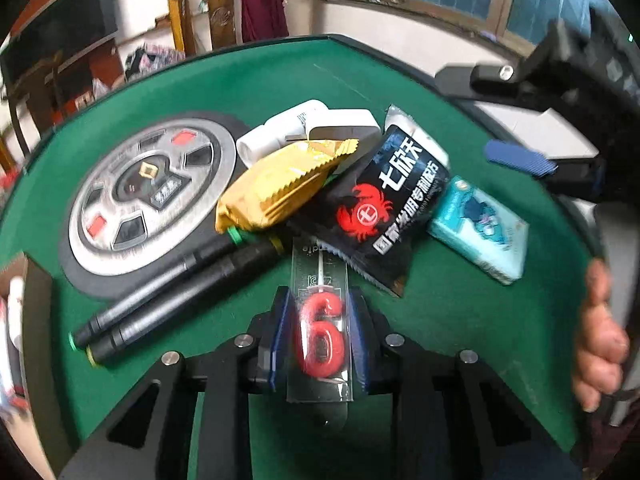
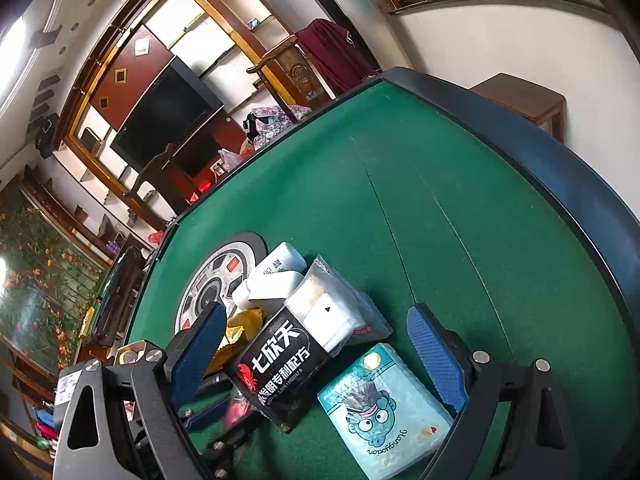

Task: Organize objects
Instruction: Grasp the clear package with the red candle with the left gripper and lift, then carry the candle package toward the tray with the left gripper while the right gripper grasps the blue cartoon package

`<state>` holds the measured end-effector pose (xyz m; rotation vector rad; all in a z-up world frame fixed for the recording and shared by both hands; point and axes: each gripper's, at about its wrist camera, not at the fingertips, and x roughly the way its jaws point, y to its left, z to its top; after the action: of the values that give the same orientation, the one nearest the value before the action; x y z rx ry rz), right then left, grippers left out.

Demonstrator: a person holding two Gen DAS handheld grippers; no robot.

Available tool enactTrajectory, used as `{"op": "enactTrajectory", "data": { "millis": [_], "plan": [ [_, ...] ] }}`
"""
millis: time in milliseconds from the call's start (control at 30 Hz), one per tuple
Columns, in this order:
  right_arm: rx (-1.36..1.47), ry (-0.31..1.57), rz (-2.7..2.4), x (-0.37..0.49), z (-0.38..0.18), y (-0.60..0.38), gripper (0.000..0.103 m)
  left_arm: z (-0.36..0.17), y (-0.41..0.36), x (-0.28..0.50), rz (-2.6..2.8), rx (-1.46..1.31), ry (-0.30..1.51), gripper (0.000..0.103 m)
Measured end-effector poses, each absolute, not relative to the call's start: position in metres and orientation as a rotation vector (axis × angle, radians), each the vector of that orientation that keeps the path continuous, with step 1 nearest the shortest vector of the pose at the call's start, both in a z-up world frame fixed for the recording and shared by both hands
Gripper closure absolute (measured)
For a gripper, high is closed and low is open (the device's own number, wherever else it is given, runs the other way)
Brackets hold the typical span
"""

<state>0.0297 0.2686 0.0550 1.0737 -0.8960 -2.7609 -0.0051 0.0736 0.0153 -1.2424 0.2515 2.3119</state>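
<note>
Candle pack (image 1: 320, 336) over green felt table (image 1: 460, 320); shelved room behind.

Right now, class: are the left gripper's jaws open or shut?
Shut: the left gripper clamps the clear-packaged red number-six candle between its blue pads.

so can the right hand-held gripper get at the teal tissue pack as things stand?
Probably yes. The right hand-held gripper is open and empty, and the teal tissue pack lies flat between its fingers with nothing on top. Only the black crab sachet crowds its left edge.
</note>
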Motion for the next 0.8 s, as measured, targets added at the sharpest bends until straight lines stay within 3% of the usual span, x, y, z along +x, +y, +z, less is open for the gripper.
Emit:
{"op": "enactTrajectory", "data": {
  "millis": [433,567,667,800],
  "plan": [
    [1.145,-0.825,-2.814,0.023,0.044,0.271,0.008,0.085,-0.039,0.068,2.451,-1.053,-0.176,0.076],
    [1.188,-0.822,-2.776,0.027,0.040,0.277,0.008,0.098,-0.070,0.101,2.501,-0.994,-0.195,0.076],
    [1.249,-0.710,-2.779,0.040,0.042,0.278,0.008,0.103,-0.090,0.118,2.544,-0.962,-0.177,0.076],
    [1.374,-0.353,-2.810,0.049,0.039,0.258,0.008,0.099,-0.112,0.126,2.557,-0.951,-0.242,0.076]
  ]
}}
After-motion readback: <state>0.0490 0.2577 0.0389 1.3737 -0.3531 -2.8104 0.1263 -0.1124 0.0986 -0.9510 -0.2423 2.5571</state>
